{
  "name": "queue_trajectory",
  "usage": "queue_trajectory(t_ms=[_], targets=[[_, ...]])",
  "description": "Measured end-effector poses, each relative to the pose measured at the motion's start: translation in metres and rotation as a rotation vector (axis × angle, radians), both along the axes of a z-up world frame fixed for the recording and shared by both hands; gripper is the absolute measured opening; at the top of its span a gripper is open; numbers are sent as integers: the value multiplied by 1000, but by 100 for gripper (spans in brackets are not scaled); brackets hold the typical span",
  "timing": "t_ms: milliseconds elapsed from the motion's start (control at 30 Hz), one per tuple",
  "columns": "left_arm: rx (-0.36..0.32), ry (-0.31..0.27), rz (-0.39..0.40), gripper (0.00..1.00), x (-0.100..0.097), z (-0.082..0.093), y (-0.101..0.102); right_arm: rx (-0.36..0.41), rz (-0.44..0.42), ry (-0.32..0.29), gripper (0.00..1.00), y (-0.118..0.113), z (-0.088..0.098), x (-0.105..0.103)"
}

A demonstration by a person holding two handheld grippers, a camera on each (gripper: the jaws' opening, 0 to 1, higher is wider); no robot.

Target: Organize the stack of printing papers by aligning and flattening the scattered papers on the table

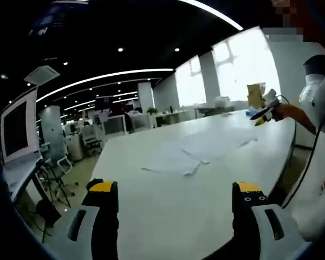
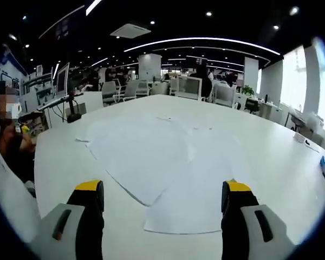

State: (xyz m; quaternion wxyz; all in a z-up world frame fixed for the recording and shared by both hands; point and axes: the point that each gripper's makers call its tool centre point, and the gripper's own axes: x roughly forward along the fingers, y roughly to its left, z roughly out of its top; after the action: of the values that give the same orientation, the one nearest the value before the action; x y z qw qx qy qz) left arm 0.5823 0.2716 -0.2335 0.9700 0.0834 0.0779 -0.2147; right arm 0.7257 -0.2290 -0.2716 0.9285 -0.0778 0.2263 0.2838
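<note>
Several white printing papers [image 1: 197,149] lie loose and overlapping on the long white table [image 1: 162,216], spread out ahead of my left gripper [image 1: 174,189]. It hovers over the near table end, open, with nothing between its jaws. My right gripper [image 1: 264,110] shows at the far right, held in a person's hand above the table edge. In the right gripper view the same papers [image 2: 162,157] fan out unevenly, corners sticking out at different angles. My right gripper [image 2: 162,188] stands open just above the nearest sheet, holding nothing.
A person in white [image 1: 319,179] stands at the table's right edge. A brown bag [image 1: 256,95] sits on the far end. A monitor [image 1: 16,130] and office chairs [image 1: 57,165] stand to the left. Another monitor [image 2: 62,81] is beyond the table's far-left corner.
</note>
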Motion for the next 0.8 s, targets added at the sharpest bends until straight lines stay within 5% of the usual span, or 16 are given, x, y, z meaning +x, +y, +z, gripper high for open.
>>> queue_trajectory(t_ms=[233,800], targets=[[-10,-16,5,89,9,7,5,-62,-10,-13,85,1,-2,8],[-38,-25,12,89,26,8,12,-51,2,9,85,14,-5,19]])
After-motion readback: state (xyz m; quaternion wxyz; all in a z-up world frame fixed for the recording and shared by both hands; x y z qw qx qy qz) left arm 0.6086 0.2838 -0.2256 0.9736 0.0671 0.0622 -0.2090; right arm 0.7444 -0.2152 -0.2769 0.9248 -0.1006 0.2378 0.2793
